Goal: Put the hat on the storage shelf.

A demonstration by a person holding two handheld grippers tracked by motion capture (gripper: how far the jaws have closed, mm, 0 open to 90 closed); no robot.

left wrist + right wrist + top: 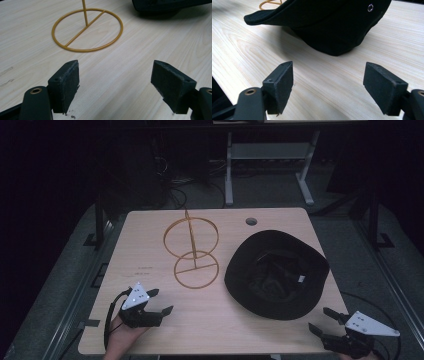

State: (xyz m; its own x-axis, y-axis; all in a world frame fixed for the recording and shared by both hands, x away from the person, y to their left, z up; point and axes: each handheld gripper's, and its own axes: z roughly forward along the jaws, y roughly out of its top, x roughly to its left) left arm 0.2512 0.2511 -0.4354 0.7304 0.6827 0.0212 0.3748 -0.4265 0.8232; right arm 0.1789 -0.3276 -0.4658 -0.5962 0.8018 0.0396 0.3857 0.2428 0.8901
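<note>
Dark floor surrounds the pale wooden table [150,320] I work at. On it I see a black bucket hat [276,273] lying brim up (opening skyward) on the right half, with a gold wire stand [192,251] upright just left of it. My left gripper [159,303] rests near the front left edge, jaws wide apart and empty. My right gripper [320,321] sits at the front right corner, near the hat's brim, jaws likewise spread, gripping nothing.

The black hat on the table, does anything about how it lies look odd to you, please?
Yes: the black hat lies upside down, its hollow inside facing up, beside the gold wire stand rather than on it.
</note>
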